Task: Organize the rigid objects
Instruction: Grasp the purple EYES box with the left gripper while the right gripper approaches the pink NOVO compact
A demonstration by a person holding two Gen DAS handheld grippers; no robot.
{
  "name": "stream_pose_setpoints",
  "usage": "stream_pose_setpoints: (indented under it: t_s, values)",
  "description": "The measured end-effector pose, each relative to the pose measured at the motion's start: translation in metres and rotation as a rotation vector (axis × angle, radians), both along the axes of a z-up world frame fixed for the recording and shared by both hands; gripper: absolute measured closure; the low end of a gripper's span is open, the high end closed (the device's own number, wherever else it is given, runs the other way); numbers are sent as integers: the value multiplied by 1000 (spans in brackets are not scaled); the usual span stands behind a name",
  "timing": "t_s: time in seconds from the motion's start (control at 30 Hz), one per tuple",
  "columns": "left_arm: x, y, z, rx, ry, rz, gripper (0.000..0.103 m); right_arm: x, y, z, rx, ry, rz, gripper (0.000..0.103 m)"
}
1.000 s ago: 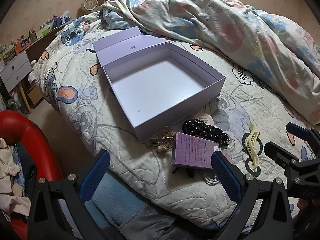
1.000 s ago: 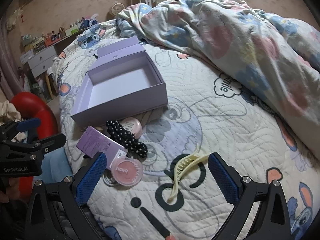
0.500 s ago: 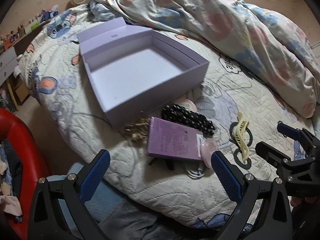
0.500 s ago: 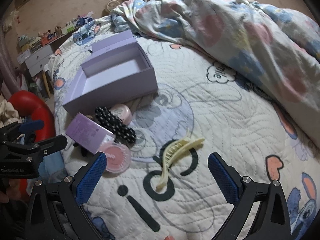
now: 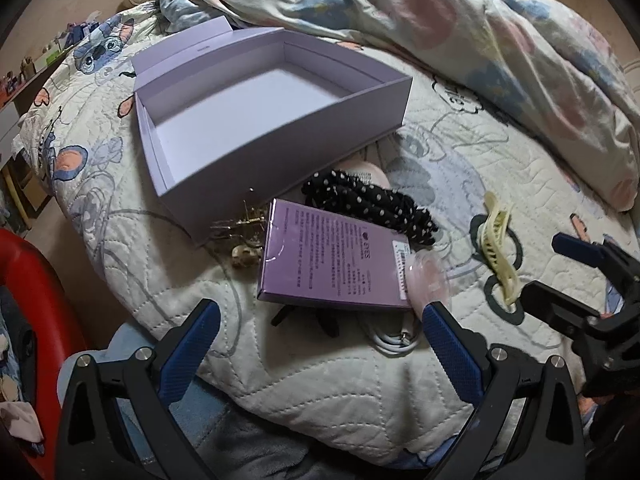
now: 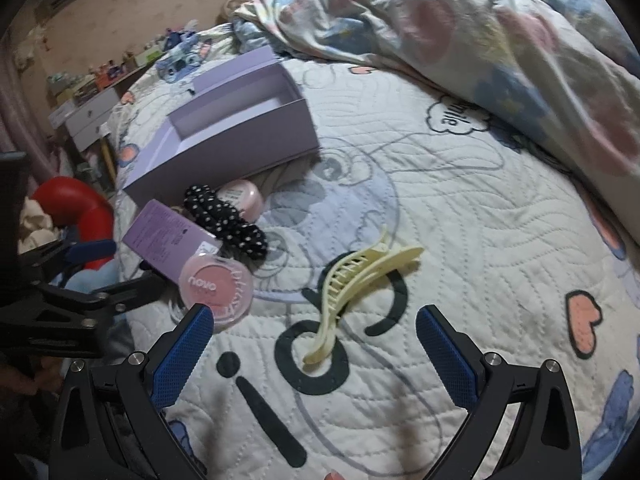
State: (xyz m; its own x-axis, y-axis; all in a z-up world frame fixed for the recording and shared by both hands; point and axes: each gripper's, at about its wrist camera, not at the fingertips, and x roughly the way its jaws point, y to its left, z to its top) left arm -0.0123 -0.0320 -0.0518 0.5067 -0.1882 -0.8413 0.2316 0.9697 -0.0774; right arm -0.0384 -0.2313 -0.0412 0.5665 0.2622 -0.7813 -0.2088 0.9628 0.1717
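Note:
An empty lilac box [image 5: 256,120] [image 6: 240,136] lies open on the quilted bed. In front of it are a purple carton [image 5: 332,256] [image 6: 164,236], a black dotted scrunchie [image 5: 372,204] [image 6: 228,220], a gold hair clip [image 5: 244,236], a pale pink jar [image 6: 244,198], a round pink blush compact [image 6: 216,282] and a cream claw clip [image 5: 498,248] [image 6: 352,284]. My left gripper [image 5: 320,332] is open just short of the carton. My right gripper [image 6: 312,340] is open with the claw clip's near end between its fingers, untouched.
A rumpled floral duvet [image 5: 460,40] [image 6: 480,40] covers the far and right side of the bed. A white cable [image 5: 396,340] lies under the carton's near edge. A red chair [image 5: 36,300] and a dresser [image 6: 88,116] stand off the bed's left edge.
Both grippers have moved forward and down toward the bed. The carton now sits closer to the left gripper, and the claw clip closer to the right one. Both stay open.

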Motion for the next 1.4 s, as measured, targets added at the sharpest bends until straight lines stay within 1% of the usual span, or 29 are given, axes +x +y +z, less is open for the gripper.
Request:
stream_pose_setpoints:
  t_s: [0.17,0.37,0.53,0.67,0.77,0.83,1.0,1.1,1.13,1.17,1.2,1.23,1.4]
  values:
    - [0,-5,-6,24,-17,-25,0,4,5,-3,6,-4,53,0]
    - [0,-16,-14,125,-62,-76,0,10,10,-6,11,-6,104,0]
    - [-1,-30,-12,168,-100,-120,0,13,7,-9,27,9,105,0]
    - [-2,-34,-7,192,-133,-114,0,14,2,-10,32,16,95,0]
    - [5,-42,-16,236,-123,-115,0,13,-2,-10,37,20,83,0]
    - [6,-45,-20,248,-125,-124,0,14,-4,-10,37,21,75,0]
    - [-3,-50,-14,293,-204,-133,0,14,-7,-9,35,21,65,0]
    - [-6,-54,-16,314,-224,-158,0,17,-9,-12,42,32,58,0]
    - [-6,-54,-17,314,-224,-160,1,17,-10,-13,43,33,55,0]
    - [-6,-54,-18,308,-223,-163,6,18,-10,-13,45,35,53,0]
    - [-6,-51,-17,283,-218,-166,6,19,-10,-13,46,35,51,0]
    - [-6,-50,-16,273,-219,-159,6,19,-10,-13,47,35,51,0]
    - [-7,-47,-17,255,-232,-159,7,21,-11,-14,52,38,49,0]
